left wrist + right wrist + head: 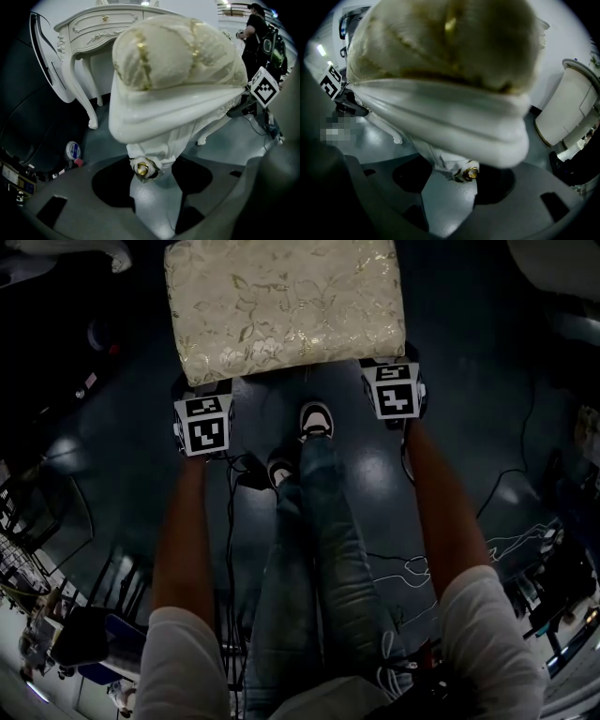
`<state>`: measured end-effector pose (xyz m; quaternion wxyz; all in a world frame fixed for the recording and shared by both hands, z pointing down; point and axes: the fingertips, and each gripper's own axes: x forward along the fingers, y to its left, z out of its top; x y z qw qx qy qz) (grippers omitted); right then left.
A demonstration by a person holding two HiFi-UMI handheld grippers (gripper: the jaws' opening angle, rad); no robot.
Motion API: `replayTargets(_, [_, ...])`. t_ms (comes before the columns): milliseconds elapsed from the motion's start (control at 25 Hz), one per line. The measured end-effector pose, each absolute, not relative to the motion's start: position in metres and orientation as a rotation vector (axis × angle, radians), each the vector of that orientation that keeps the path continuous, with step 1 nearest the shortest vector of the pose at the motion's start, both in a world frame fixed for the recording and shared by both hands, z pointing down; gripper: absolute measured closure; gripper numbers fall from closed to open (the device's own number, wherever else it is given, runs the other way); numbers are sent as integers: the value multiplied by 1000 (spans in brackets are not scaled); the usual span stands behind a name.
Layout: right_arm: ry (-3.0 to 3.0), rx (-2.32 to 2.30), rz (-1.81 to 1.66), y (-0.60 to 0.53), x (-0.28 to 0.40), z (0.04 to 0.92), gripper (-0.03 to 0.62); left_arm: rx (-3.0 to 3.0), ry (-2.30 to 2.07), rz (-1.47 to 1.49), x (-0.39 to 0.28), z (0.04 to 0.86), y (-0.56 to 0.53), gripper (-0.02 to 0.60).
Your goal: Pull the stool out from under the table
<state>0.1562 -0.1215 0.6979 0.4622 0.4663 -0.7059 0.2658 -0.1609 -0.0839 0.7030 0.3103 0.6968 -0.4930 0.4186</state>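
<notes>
Evidently the stool point(286, 310) stood on open floor, near side of the table point(93, 28). L gripper point(152, 185) & R gripper point(450, 187) each clamped a near-corner leg. Prob. heavy-ish, stiff frame, soft slippery cushion, so hold the legs.

The dark, glossy floor point(122, 456) carries the stool point(286, 306), which stands on white legs. Behind the stool, the white table point(93, 28) sets a curved leg on the floor. A small roll point(72, 150) lies left of the stool, near that leg. In front of the stool stand two shoes point(316, 420), and cables point(229, 549) trail beside them.
</notes>
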Motion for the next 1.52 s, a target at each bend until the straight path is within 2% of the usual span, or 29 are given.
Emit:
replayTargets(1120, [-1716,1162,665,-118,158,696,329,1859,-1303,1095,-161,698,-85,318])
replayTargets(1520, [-1718,1169,668,-118,158,699,329,1765,-1358,990,-161,698,-81,316])
